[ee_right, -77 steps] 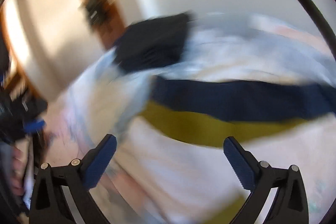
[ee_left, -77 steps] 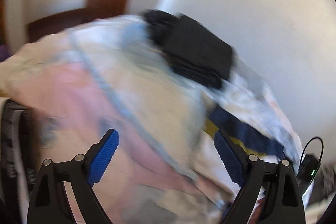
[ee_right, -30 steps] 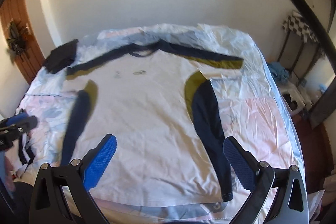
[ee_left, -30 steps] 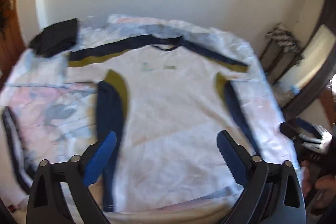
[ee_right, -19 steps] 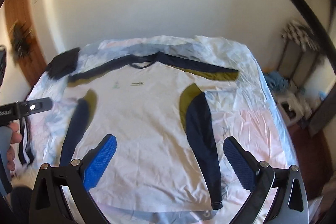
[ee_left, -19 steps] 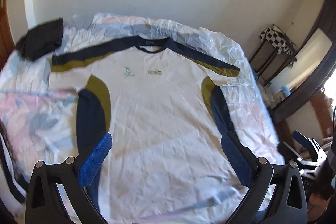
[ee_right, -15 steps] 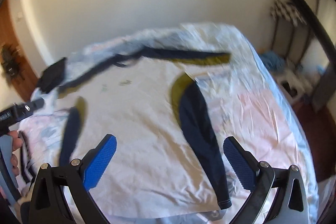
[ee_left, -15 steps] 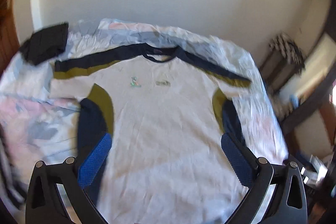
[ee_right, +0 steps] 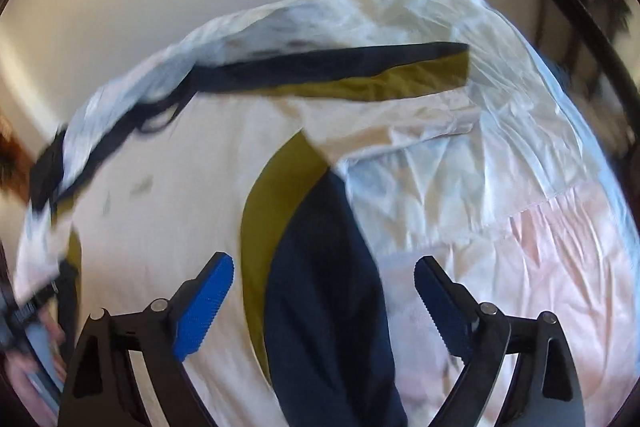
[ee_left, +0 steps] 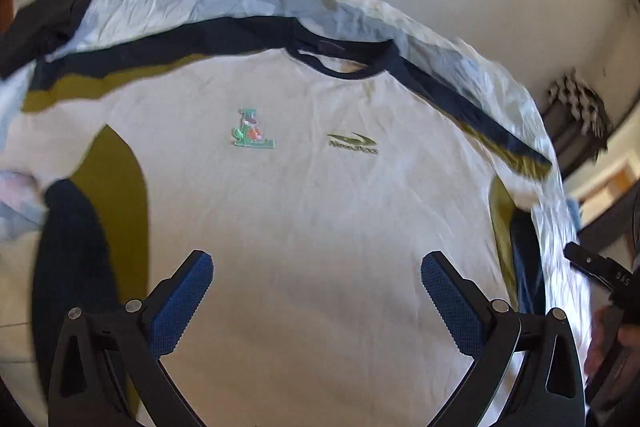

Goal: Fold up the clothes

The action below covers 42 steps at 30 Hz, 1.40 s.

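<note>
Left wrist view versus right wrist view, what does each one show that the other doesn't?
Only the left wrist view shows the shirt's green crest and brand logo clearly, plus the whole collar. Only the right wrist view shows the navy side panel up close and the pink sheet. Both show the white shirt flat, with the left gripper and right gripper open.
</note>
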{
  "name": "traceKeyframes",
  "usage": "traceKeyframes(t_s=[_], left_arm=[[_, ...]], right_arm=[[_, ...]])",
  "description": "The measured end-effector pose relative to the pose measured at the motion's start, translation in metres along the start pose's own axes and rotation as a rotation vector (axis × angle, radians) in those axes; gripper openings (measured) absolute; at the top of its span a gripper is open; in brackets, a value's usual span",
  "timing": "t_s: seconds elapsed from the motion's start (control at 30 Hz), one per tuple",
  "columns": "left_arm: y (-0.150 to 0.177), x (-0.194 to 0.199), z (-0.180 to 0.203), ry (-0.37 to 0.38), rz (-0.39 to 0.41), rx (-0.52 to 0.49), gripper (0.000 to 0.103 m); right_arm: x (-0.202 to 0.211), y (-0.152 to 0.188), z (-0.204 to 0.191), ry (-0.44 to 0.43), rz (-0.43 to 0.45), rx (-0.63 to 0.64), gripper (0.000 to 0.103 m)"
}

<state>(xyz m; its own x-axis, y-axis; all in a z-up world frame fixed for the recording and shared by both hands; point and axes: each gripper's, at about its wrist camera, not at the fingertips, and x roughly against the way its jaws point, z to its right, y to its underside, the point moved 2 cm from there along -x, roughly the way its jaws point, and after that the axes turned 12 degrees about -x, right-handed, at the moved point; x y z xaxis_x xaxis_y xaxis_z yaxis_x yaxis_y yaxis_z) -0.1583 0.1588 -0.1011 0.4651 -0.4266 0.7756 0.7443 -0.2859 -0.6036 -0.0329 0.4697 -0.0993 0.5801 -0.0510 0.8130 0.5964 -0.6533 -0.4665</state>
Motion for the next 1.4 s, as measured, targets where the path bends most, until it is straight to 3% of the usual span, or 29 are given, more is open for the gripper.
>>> traceKeyframes(t_s=[0.17, 0.27, 0.4, 0.57, 0.67, 0.8, 0.9, 0.97, 1.07, 1.13, 1.2, 1.27, 1.33, 1.4], left_arm=[[-0.007, -0.036, -0.005, 0.042, -0.099, 0.052, 0.103], [-0.025, -0.044, 0.0, 0.036, -0.125, 0.024, 0.103], [-0.053, -0.042, -0.006, 0.01, -0.157, 0.042, 0.103], [-0.092, -0.022, -0.024, -0.066, -0.252, 0.04, 0.103], [-0.116, 0.005, -0.031, -0.131, -0.314, 0.001, 0.103], [-0.143, 0.049, -0.023, -0.169, -0.356, -0.057, 0.103], [-0.165, 0.076, -0.011, -0.169, -0.336, -0.084, 0.103], [-0.178, 0.089, -0.002, -0.158, -0.309, -0.104, 0.103], [-0.184, 0.1, -0.006, -0.151, -0.246, -0.087, 0.103], [-0.178, 0.103, -0.02, -0.168, -0.226, -0.048, 0.103], [-0.161, 0.102, -0.044, -0.164, -0.237, 0.031, 0.103], [-0.139, 0.102, -0.068, -0.127, -0.242, 0.088, 0.103], [-0.124, 0.102, -0.086, -0.093, -0.242, 0.102, 0.103], [-0.134, 0.116, -0.093, -0.065, -0.209, 0.062, 0.103]], right_arm=[[-0.014, -0.029, 0.007, -0.007, 0.001, -0.073, 0.096], [-0.029, -0.046, 0.018, 0.001, -0.01, -0.122, 0.094], [-0.049, -0.067, 0.034, 0.012, -0.024, -0.187, 0.081], [-0.067, -0.095, 0.067, -0.041, -0.044, -0.326, 0.084], [-0.08, -0.099, 0.092, -0.095, -0.081, -0.494, 0.084], [-0.085, -0.103, 0.112, -0.175, -0.009, -0.635, 0.083], [-0.091, -0.115, 0.115, -0.192, 0.007, -0.676, 0.076], [-0.098, -0.124, 0.112, -0.167, -0.027, -0.666, 0.069], [-0.1, -0.136, 0.104, -0.134, -0.033, -0.629, 0.054], [-0.104, -0.138, 0.102, -0.097, -0.037, -0.594, 0.033], [-0.106, -0.137, 0.099, -0.069, -0.05, -0.567, 0.023], [-0.103, -0.136, 0.094, -0.045, -0.051, -0.527, 0.026], [-0.096, -0.133, 0.093, -0.003, -0.054, -0.513, 0.066], [-0.079, -0.128, 0.096, 0.106, -0.063, -0.543, 0.093]])
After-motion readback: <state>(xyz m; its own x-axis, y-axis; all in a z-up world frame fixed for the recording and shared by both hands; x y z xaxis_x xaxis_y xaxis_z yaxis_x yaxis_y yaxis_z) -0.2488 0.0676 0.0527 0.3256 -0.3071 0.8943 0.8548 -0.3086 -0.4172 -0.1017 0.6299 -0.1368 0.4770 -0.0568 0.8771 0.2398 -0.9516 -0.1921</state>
